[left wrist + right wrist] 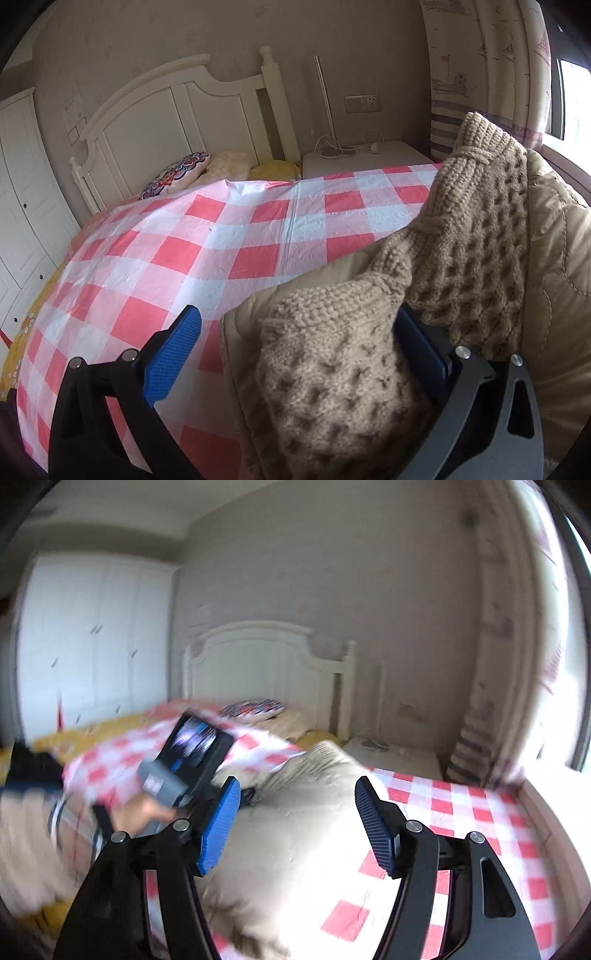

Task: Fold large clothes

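Note:
A beige quilted jacket (557, 254) with chunky knit parts (476, 229) lies on the red-and-white checked cloth (221, 258) that covers the bed. My left gripper (297, 314) is open. A knit piece (332, 373) lies between its jaws and leans on the right pad, while the left pad stands apart from it. In the blurred right wrist view my right gripper (297, 782) is open above the jacket (303, 834) with nothing between its fingers. A person's hand (140, 812) holds the left gripper's body (192, 757) at the left.
A white headboard (166, 122) and pillows (177, 173) are at the far end of the bed. A white nightstand (365, 157) with a lamp and cables stands beside it. White wardrobe doors (22, 192) line the left, and a curtain (480, 74) and window the right.

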